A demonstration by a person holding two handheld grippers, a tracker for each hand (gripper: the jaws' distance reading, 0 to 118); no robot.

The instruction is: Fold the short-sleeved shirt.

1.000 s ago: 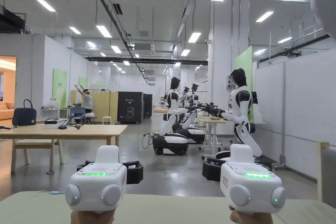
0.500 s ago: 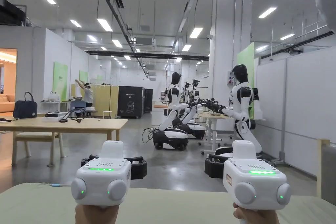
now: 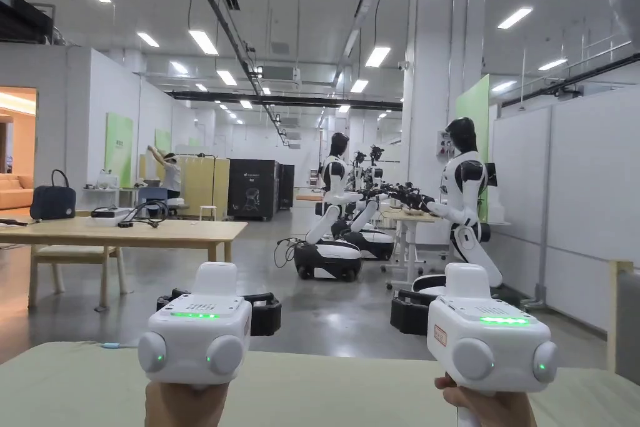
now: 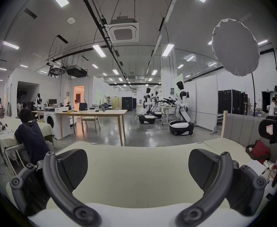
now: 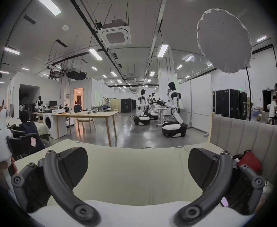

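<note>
Left tool (image 3: 215,312) and right tool (image 3: 412,316) are held level above the pale green counter (image 3: 325,391), jaws wide apart (nothing gripped); a white cloth edge (image 4: 134,212), possibly the shirt, is seen below the jaws.

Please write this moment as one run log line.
left tongs: open, empty | right tongs: open, empty | both above pale green surface

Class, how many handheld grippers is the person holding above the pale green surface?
2: the left gripper in the left hand, the right gripper in the right hand, side by side above the pale green surface, both claws open.
</note>
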